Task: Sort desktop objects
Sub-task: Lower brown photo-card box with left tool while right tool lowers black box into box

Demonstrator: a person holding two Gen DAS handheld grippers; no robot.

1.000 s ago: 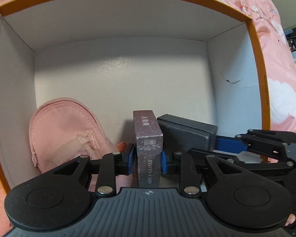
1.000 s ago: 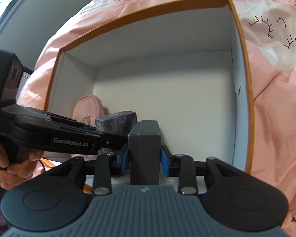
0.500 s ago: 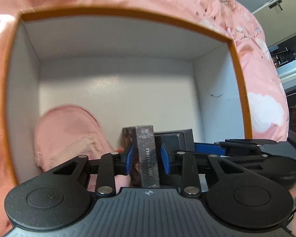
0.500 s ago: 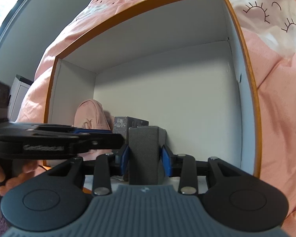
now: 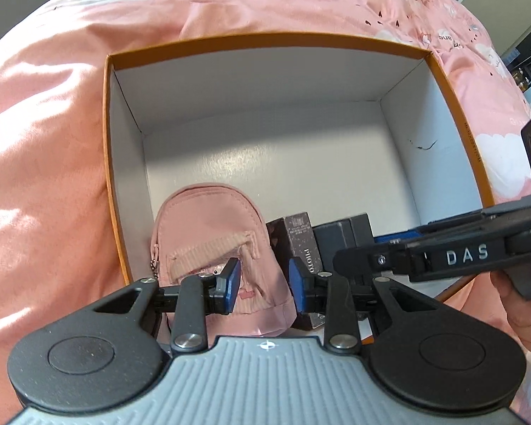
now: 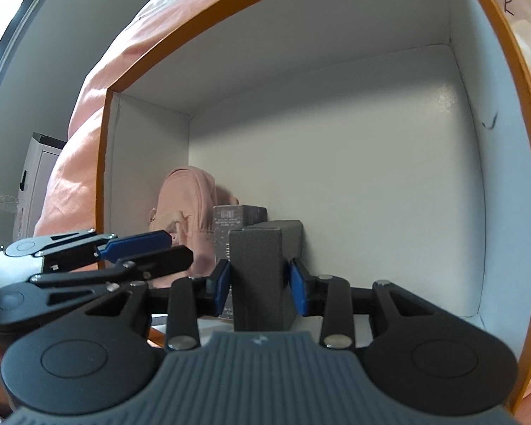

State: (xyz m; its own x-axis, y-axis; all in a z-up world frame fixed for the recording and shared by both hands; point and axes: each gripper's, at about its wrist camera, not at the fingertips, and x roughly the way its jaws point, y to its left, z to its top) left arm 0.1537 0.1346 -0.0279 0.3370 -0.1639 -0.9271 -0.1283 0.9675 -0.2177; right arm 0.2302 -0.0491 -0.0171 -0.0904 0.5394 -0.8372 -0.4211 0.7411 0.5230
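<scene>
Now | left tongs (image 5: 264, 280) agape | right tongs (image 6: 259, 285) flank matte grey block (image 6: 260, 276)

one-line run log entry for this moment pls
left gripper: open, empty | right gripper: open around grey box | photo box, pouch in carton

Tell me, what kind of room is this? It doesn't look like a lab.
Probably a bedroom at home. An orange-rimmed cardboard box sits on a pink quilt printed with clouds and paper cranes, likely a bed. In the box are personal items: a small pink pouch and a photo card box.
</scene>
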